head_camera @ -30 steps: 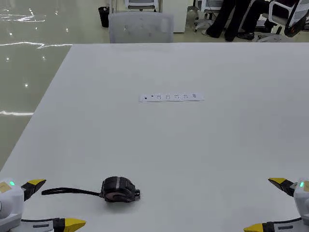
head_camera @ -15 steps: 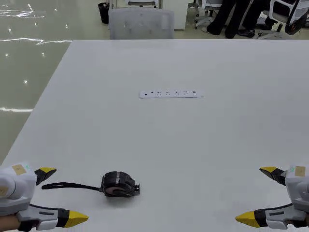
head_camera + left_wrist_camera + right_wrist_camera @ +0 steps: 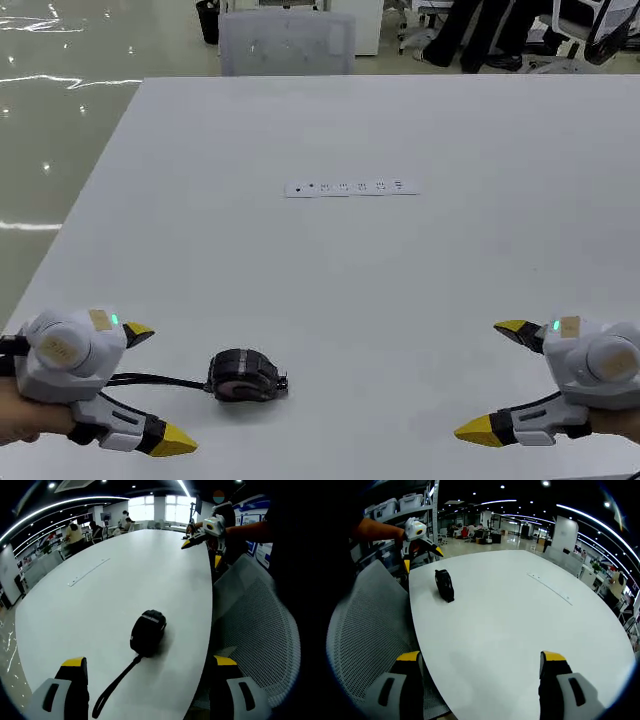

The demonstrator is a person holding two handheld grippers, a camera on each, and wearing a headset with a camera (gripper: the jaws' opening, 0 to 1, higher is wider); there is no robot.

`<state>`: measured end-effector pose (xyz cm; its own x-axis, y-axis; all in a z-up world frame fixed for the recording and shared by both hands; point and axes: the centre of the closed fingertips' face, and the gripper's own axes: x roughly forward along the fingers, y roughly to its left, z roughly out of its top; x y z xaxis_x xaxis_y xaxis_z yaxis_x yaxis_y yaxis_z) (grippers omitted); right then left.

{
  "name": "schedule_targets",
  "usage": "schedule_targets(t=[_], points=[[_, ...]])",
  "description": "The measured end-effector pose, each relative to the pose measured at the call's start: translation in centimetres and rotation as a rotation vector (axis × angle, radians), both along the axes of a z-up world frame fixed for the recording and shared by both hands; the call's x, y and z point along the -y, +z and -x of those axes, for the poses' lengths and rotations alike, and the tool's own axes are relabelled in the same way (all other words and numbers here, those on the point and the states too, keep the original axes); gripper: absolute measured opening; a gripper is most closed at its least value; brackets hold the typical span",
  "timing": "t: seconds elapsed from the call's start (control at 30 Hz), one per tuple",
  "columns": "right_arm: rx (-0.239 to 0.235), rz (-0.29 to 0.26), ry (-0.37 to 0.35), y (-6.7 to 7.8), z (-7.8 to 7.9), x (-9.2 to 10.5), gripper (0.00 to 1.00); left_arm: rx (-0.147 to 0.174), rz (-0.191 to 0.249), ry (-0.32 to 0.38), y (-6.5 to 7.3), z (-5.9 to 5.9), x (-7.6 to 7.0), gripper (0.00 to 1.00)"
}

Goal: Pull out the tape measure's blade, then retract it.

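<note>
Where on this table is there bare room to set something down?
The widest bare patch is the table between the white strip and the right gripper. Beyond the strip is bare too. The near left corner is the busy spot: the tape measure and its strap lie by the left gripper.

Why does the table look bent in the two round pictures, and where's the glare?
Left gripper view and right gripper view: fisheye lenses bend the table; head view: its edges run straight, and glare streaks the glossy floor.

Black tape measure [image 3: 245, 375] on white table [image 3: 400, 280]
</note>
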<state>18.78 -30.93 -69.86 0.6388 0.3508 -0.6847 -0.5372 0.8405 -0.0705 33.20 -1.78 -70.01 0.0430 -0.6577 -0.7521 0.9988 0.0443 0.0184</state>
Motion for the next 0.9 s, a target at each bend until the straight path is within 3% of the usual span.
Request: schedule_targets(t=[0.3, 0.43, 0.5, 0.57, 0.77, 0.83, 0.9], points=[[0.006, 0.009, 0.066, 0.1, -1.9, -1.7, 0.98, 0.031, -0.061, -0.134, -0.3, -0.6, 2.0, 0.96], [0.002, 0.019, 0.093, -0.1, -2.5, -2.2, 0.99, 0.045, -0.063, -0.209, -0.4, -0.3, 3.2, 0.87], [-0.028, 0.011, 0.104, -0.5, -2.6, -2.5, 0.98, 0.064, -0.095, -0.262, -0.9, -0.1, 3.5, 0.86], [-0.027, 0.002, 0.113, -0.4, -2.9, -2.9, 0.98, 0.077, -0.119, -0.298, -1.4, -0.1, 3.8, 0.85], [-0.014, 0.014, 0.158, -0.1, -3.9, -3.9, 0.98, 0.064, -0.135, -0.33, -2.2, -0.2, 4.9, 0.81], [-0.011, 0.021, 0.181, -0.1, -4.2, -4.2, 0.98, 0.076, -0.155, -0.346, -2.5, -0.5, 5.0, 0.77], [0.003, 0.026, 0.213, 0.1, -4.6, -4.6, 0.98, 0.067, -0.161, -0.341, -2.3, -0.6, 5.2, 0.7]])
